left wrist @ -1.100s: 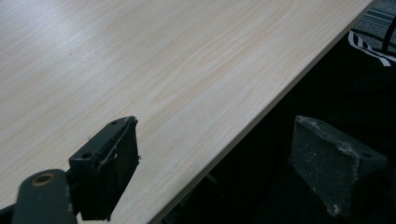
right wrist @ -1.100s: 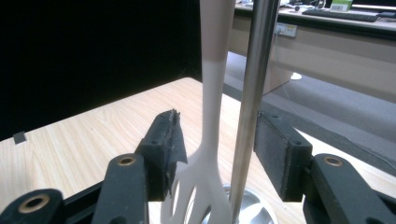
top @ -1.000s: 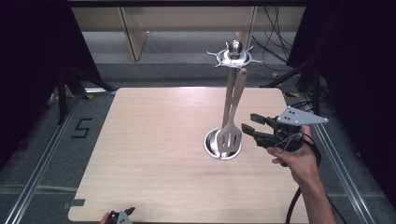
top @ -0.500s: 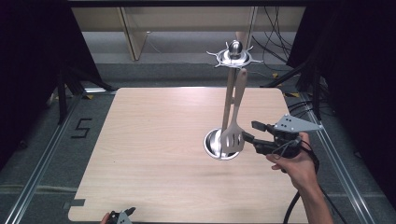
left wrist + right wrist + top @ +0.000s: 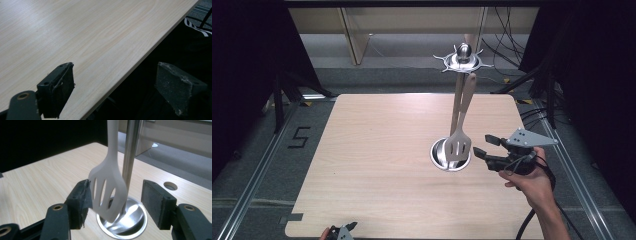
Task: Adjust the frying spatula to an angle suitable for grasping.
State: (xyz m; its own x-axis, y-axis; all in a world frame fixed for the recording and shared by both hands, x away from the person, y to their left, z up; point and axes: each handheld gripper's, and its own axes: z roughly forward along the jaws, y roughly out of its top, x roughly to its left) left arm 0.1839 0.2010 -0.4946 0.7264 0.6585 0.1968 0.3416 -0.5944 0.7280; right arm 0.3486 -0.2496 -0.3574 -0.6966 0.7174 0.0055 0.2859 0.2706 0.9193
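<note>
Spatula: a pale slotted spatula [image 5: 460, 141] hangs by its handle from the spiked top ring [image 5: 463, 60] of a metal stand, blade down, just above the stand's round base [image 5: 450, 154].
Spatula, close up: in the right gripper view the blade [image 5: 108, 192] sits between the right tool's jaws, its edge at or just against the left pad; the other pad stands clear of it.
Stand: a steel pole [image 5: 130, 152] rises from the shiny dish base, right behind the blade.
Right tool: the right tool [image 5: 486, 146] is held level beside the base, pointing at the blade. Its jaws stand apart and have just been opening, with the blade between them and not pinched.
Right hand: the hand [image 5: 532, 182] grips the tool's body from below, cable trailing toward the near edge.
Left tool: the left tool [image 5: 343, 231] sits at the near edge of the counter, well apart from the stand; in its own view the jaws [image 5: 112, 87] are wide apart, holding nothing.
Counter: light wood counter [image 5: 372, 150], with a round hole [image 5: 170, 186] near the stand.
</note>
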